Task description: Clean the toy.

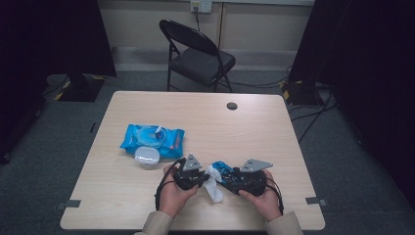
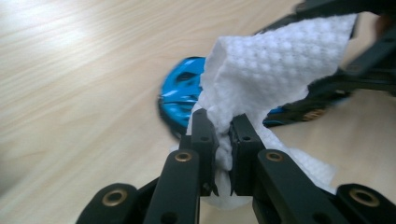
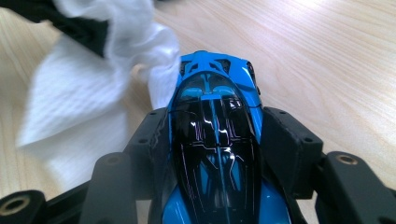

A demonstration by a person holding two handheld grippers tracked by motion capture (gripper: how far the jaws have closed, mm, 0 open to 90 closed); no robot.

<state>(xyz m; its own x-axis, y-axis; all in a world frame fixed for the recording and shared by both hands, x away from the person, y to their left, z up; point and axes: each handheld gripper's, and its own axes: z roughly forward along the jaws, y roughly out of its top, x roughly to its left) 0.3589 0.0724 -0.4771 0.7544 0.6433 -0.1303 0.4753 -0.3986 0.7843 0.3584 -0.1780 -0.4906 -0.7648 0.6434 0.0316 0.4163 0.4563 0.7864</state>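
At the near edge of the desk (image 1: 122, 205), the right gripper (image 1: 234, 180) has its fingers half-closed around a blue toy car (image 3: 217, 140), whose long axis runs along them, nose pointing away. The left gripper (image 1: 198, 179), just left of the car, has its fingers pinched tight on a white wipe (image 2: 275, 70) touching the car's nose. Farther back, left of the car, lies a blue wipes pack (image 1: 154, 138).

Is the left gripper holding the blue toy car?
No, the left gripper pinches a white wipe; the right gripper clamps the toy car.
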